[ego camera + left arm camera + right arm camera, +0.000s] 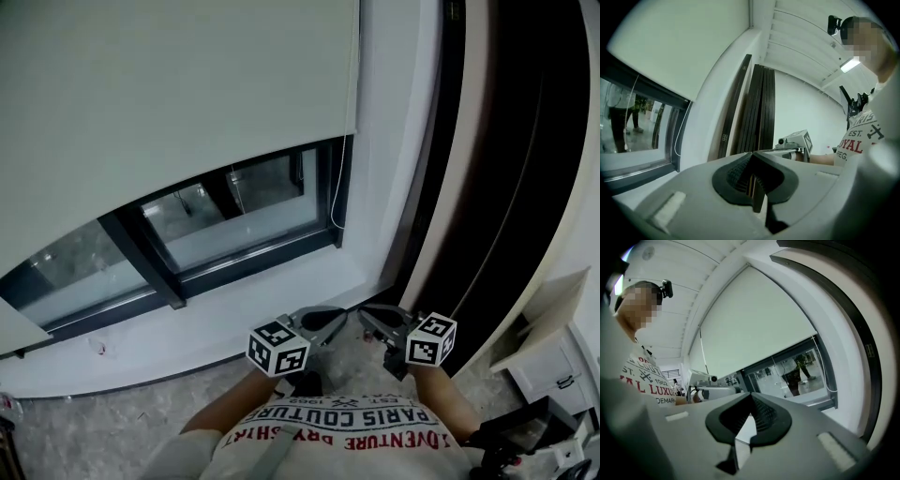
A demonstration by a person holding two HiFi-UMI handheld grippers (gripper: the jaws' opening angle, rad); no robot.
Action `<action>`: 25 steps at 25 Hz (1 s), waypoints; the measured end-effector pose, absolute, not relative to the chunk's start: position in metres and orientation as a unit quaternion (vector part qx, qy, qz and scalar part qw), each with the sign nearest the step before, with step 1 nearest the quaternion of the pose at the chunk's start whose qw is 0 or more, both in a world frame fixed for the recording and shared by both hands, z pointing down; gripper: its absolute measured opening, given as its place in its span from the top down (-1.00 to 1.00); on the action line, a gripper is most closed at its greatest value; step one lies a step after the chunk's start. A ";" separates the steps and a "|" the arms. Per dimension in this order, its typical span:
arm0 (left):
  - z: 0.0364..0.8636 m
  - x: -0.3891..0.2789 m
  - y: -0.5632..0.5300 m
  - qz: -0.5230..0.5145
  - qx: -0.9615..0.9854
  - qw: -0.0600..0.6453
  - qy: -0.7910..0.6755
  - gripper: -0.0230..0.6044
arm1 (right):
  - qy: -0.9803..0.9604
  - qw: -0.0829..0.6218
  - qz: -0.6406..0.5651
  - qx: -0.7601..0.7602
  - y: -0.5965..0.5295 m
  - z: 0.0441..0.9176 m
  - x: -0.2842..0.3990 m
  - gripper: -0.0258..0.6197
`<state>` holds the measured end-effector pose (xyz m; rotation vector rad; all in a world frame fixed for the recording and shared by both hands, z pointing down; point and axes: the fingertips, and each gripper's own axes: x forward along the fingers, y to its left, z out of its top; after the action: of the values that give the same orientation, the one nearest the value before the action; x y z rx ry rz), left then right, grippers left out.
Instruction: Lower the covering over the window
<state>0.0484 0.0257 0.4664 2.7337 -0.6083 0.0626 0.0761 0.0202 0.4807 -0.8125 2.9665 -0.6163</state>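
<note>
The roller blind (178, 84) hangs over most of the window (234, 211). Its bottom hem runs across the glass, leaving a low strip of pane bare between the hem and the sill (234, 314). By that strip, the lowering looks mostly done but not complete.

The coming move turns on the pull cord (334, 192). It is a thin white loop hanging straight down the right edge of the window frame, its long axis vertical, and its lowest bend reaches close to the frame's bottom right corner.

Both grippers are held low against the person's shirt, well apart from the cord and touching nothing. The left gripper (337, 316) points toward the right one and the right gripper (366, 311) points back at it, so each lies roughly level and crosswise to the cord. Each has its jaws pressed together with nothing between them.

From the fingertips the cord lies forward and upward, above the gap between the two. Neither hand is plainly nearer, though the right one is on the side of the wall that the cord hangs beside. I judge that whichever goes must swing round toward the window, part its jaws and close across the cord
</note>
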 end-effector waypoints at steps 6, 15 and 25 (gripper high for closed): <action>0.452 0.056 0.069 0.025 0.963 0.156 -0.218 0.92 | 0.945 0.015 -0.188 -0.268 0.062 0.468 0.086 0.91; 0.442 0.061 0.089 0.026 0.963 0.152 -0.223 0.92 | 0.944 0.002 -0.175 -0.280 0.083 0.461 0.094 0.91; 0.448 0.045 0.096 0.015 0.956 0.168 -0.239 0.92 | 0.944 -0.010 -0.179 -0.275 0.092 0.468 0.081 0.91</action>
<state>0.0450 0.0964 0.4476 2.7201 -0.6798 0.0423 0.0813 0.0920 0.4684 -0.8713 2.9870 -0.5660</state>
